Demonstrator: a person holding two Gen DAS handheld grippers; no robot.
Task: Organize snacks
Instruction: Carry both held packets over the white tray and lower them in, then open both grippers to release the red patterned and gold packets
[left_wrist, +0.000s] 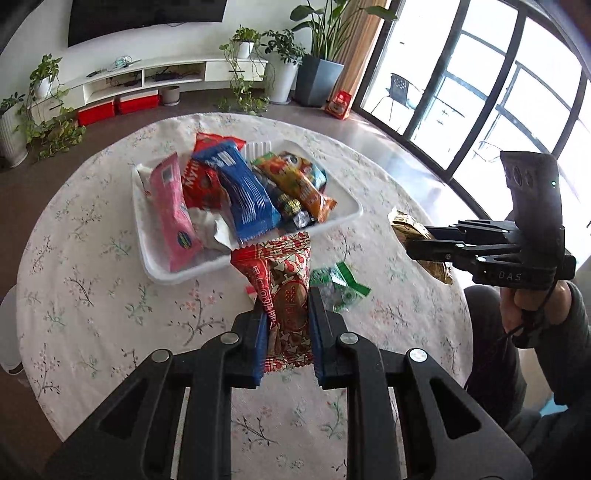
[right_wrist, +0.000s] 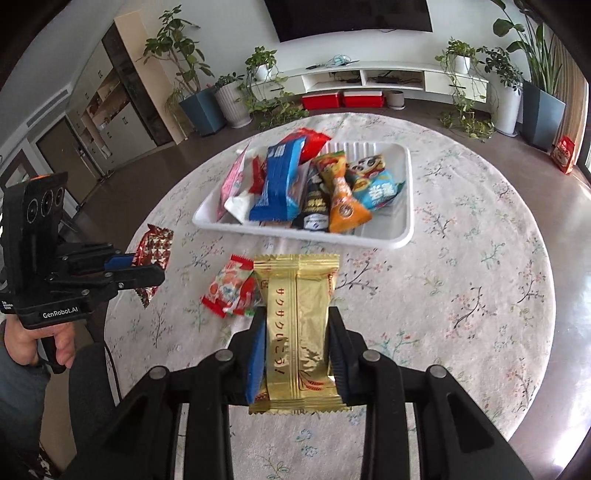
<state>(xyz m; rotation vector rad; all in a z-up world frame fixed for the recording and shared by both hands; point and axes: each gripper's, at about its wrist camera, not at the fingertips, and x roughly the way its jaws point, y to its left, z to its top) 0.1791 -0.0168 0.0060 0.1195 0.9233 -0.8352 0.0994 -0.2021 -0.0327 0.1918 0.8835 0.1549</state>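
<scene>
The left gripper (left_wrist: 286, 314) clamps a red patterned snack packet (left_wrist: 284, 284), its long axis running along the fingers toward the white tray (left_wrist: 343, 218). The right gripper (right_wrist: 297, 343) clamps a gold wafer packet (right_wrist: 299, 325), likewise lengthwise and pointing at the tray. Both packets hang above the round floral table (right_wrist: 461, 295), near the tray's front rim. One green-edged sweet wrapper (left_wrist: 338, 286) lies on the cloth just beside them. The tray's left half is piled with packets; its right end is bare.
</scene>
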